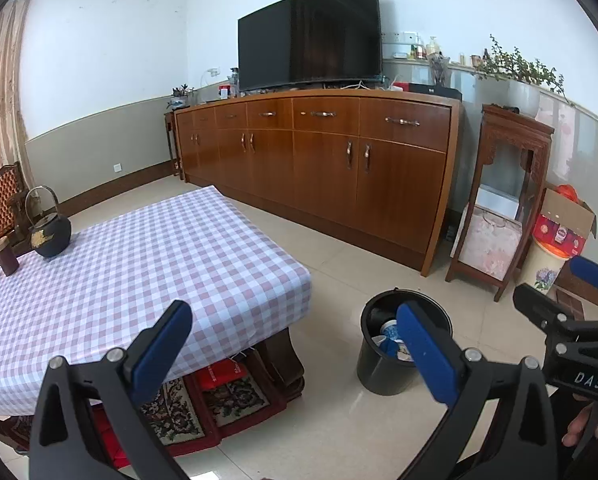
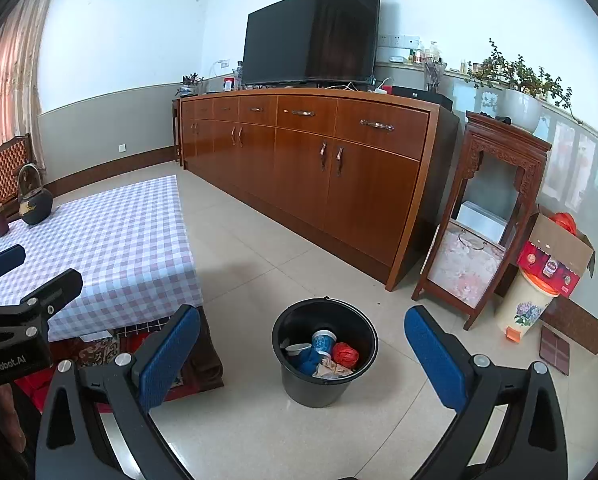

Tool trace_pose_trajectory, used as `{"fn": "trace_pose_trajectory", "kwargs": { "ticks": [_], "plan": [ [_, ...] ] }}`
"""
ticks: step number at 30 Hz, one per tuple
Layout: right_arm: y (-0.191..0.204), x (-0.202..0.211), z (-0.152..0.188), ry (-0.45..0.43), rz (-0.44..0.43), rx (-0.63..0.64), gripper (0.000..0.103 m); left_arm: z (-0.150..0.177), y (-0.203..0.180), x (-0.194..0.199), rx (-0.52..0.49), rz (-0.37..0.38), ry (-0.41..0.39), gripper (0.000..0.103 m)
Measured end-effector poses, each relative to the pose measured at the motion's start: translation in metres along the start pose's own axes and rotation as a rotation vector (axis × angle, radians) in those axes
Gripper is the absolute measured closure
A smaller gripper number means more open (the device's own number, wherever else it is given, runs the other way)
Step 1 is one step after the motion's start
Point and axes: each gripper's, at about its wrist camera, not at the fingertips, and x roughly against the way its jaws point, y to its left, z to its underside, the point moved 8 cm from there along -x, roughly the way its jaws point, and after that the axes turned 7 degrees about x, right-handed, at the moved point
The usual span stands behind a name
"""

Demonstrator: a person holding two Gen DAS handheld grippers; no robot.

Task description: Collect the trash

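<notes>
A black bucket [image 2: 325,352] stands on the tiled floor beside the low table; it also shows in the left wrist view [image 1: 403,348]. Inside lie a blue paper cup [image 2: 323,342], a red crumpled wrapper [image 2: 345,353], a white cup and brownish paper scraps. My right gripper [image 2: 302,354] is open and empty, held above the floor with the bucket between its fingers in view. My left gripper [image 1: 295,354] is open and empty, over the table's corner. Each gripper shows at the edge of the other's view.
The low table [image 1: 139,264] has a pink checked cloth, with a black kettle [image 1: 49,232] and a dark tin at its far left. A long wooden cabinet [image 2: 307,168] with a TV stands behind. A carved stand [image 2: 487,224], a flowered bin and a cardboard box are at right.
</notes>
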Motion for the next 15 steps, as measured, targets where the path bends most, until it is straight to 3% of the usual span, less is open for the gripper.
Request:
{"fn": "trace_pose_trajectory", "kwargs": {
  "ticks": [15],
  "plan": [
    [-0.0087, 0.0006, 0.0014, 0.003, 0.017, -0.004, 0.0, 0.0016, -0.0055, -0.0011, -0.012, 0.008, 0.01, 0.0]
  ]
}}
